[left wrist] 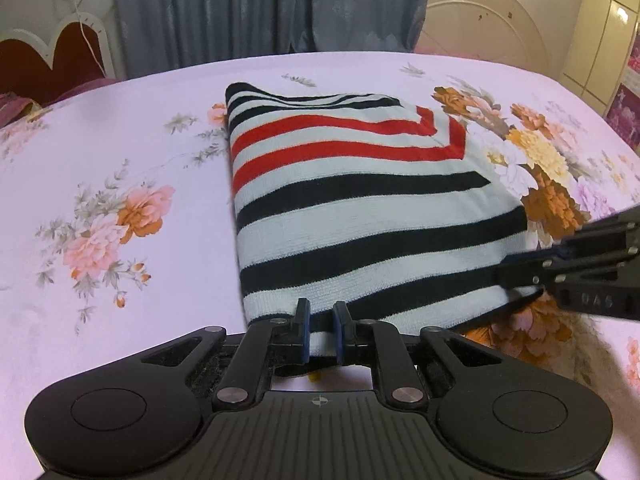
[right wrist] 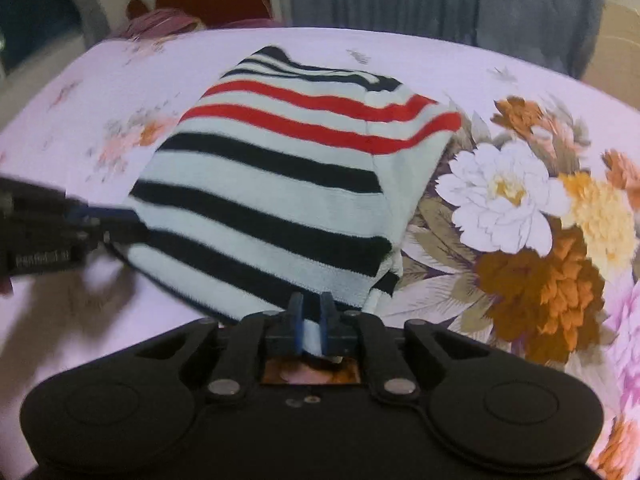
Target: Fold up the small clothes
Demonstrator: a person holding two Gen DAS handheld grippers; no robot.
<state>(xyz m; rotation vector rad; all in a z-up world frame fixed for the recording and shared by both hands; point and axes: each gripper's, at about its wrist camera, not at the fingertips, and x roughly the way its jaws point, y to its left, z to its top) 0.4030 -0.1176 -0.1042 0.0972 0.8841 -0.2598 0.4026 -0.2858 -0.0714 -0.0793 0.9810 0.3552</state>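
A folded striped sweater [left wrist: 352, 200] lies on the bed [left wrist: 120, 140], on a lilac sheet printed with pink, orange and white flowers. Its bands run white and navy, with two red stripes toward the far end, where the fabric is doubled over and the red stripes turn a corner.

The left gripper [left wrist: 322, 324] is at the sweater's near edge. Its fingers [left wrist: 302, 330] are closed on the hem, a strip of white and navy knit pinched between the blue pads. In the right wrist view this gripper [right wrist: 120, 226] shows at the left, blurred, touching the sweater's near left corner.

The right gripper [right wrist: 312, 320] holds the near edge by the sweater's right corner, its fingers [right wrist: 295, 322] clamped on a fold of white cloth. From the left wrist view the same gripper [left wrist: 516, 276] comes in from the right, its tips on the sweater's near right corner, which is raised a little off the sheet.

Beyond the bed hang grey-blue curtains [left wrist: 260, 8]. A red and white headboard [left wrist: 52, 52] stands at the far left, and a cream panel [left wrist: 480, 16] at the far right.
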